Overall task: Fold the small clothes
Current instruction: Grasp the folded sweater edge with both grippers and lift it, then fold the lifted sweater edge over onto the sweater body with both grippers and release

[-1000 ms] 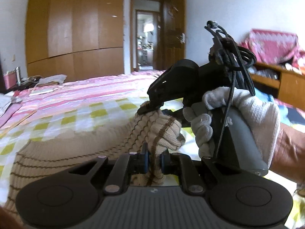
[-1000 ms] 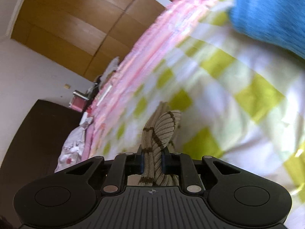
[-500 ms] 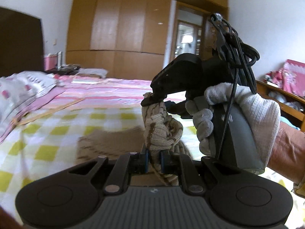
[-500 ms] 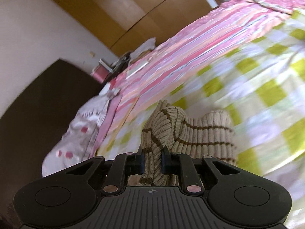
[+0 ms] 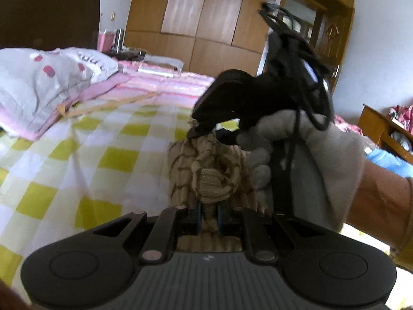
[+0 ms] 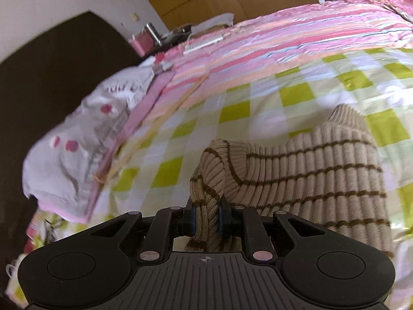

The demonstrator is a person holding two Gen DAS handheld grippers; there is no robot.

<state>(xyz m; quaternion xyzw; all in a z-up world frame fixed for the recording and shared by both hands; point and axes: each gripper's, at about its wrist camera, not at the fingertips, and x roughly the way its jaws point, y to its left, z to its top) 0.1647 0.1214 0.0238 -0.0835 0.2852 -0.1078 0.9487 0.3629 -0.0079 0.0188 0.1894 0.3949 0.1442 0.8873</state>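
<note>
Sweater (image 6: 309,170), beige ribbed knit with thin brown stripes, partly lifted off the bed (image 6: 296,95). In the right wrist view its body lies spread on the green-and-white checked cover, toward the pillow end of the bed, with one folded edge drawn up into the right tool (image 6: 205,219). Right tool: pads closed tight on that fold, cloth filling the gap between them. In the left wrist view a bunched part of the sweater (image 5: 214,178) is raised above the cover; the left tool (image 5: 208,217) has its pads closed on a fold of this bunch. Directly beyond, the right tool (image 5: 204,131) appears from outside, held in a white-gloved hand (image 5: 309,155), its tip gripping the top of the same bunch. The two tools are close together, the knit gathered between them. Pillow (image 6: 87,129), white with pink spots, lies at the head of the bed beside a dark headboard (image 6: 51,77). Striped pink cover (image 6: 296,36) occupies the far side. Wooden wardrobe (image 5: 206,18) stands beyond the bed.
</note>
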